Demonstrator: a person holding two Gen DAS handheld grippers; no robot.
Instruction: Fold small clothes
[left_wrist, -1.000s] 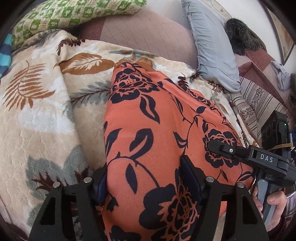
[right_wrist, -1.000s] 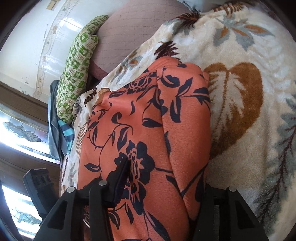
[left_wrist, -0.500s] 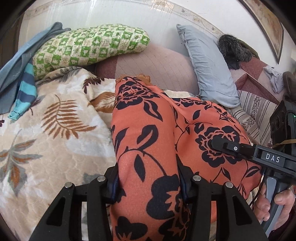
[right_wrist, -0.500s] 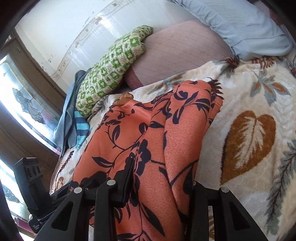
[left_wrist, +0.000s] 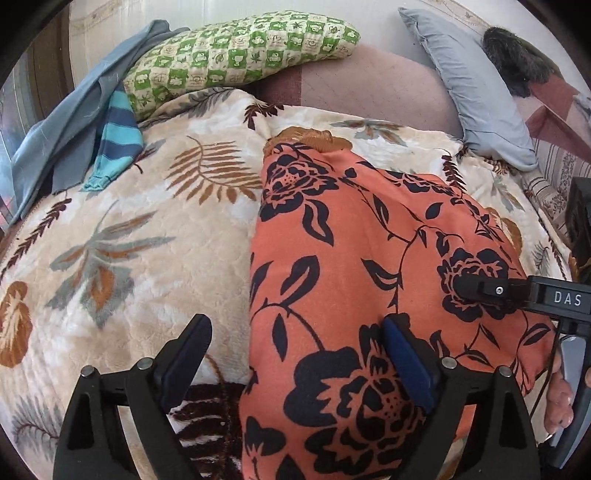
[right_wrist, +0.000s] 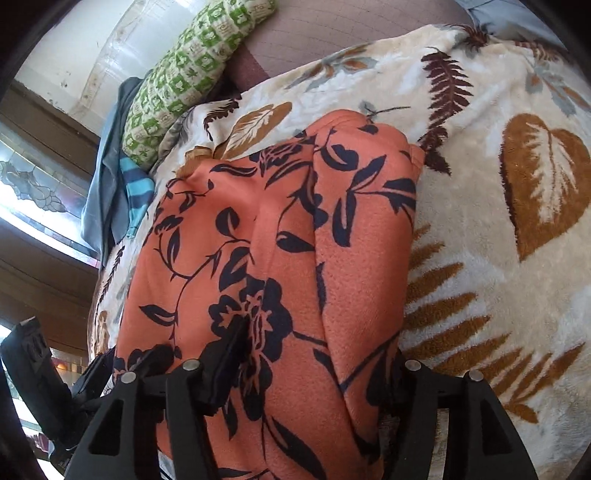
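Left wrist view: the orange floral garment (left_wrist: 369, 258) is lying folded on the leaf-print blanket (left_wrist: 147, 240). The left tool (left_wrist: 295, 350) is opening, unlike its earlier clamp; the right tool (right_wrist: 314, 354) is opening astride the cloth.

A folded garment (left_wrist: 369, 266) lies on a blanket (left_wrist: 147, 240) spread over the bed, running from the near edge toward the far side. At the far end, a checked pillow (left_wrist: 240, 48) sits behind the blanket's left part, with loose clothes (left_wrist: 74, 125) heaped to its left, and another pillow (left_wrist: 476, 92) leans at the far right. The left tongs (left_wrist: 295, 354) straddle the garment's near left edge, and the right tongs (right_wrist: 317, 354) sit over its near right part.
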